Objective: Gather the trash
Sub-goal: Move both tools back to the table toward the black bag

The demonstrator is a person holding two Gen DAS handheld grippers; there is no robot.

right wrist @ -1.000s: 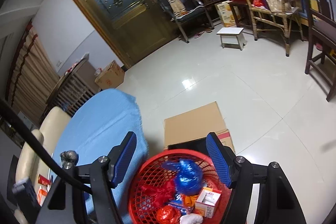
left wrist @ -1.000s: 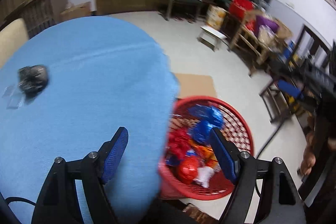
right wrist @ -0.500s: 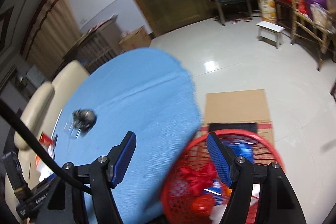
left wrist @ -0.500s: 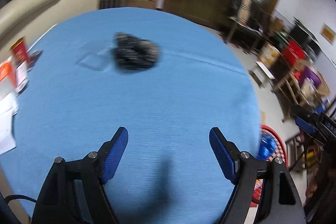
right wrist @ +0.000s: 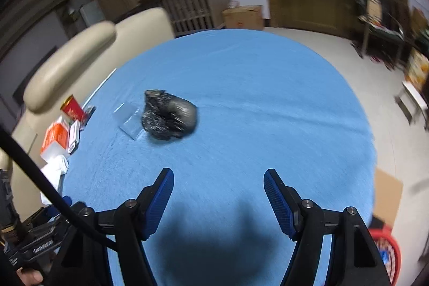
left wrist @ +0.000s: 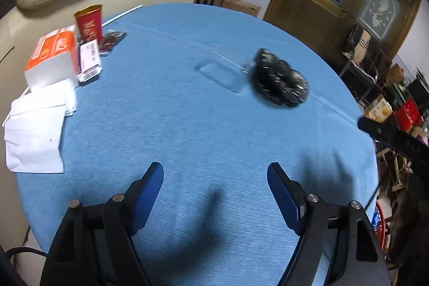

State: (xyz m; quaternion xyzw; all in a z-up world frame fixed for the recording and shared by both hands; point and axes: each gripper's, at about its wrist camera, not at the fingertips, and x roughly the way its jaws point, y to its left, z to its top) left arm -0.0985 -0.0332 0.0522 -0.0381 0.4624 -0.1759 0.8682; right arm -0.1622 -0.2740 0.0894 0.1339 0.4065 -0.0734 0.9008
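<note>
Both grippers have swung off the red basket (right wrist: 386, 256) and I now see the blue table (left wrist: 214, 125) in both views. Landmark is the crumpled black bag (left wrist: 278, 82), alone on the cloth past both sets of fingers. Left gripper (left wrist: 214, 192): jaws apart, nothing between them, well short of the bag. Right gripper (right wrist: 217, 192): same, jaws apart and empty, bag ahead and slightly left. I see a clear flat plastic piece (left wrist: 219, 71) touching the bag's left side. Far left of the bag, at the table edge: red cup (left wrist: 89, 22), orange-and-white box (left wrist: 52, 55), white paper (left wrist: 36, 133). Basket rim shows only at the lower right, well away from the bag. Edges are blurred.
</note>
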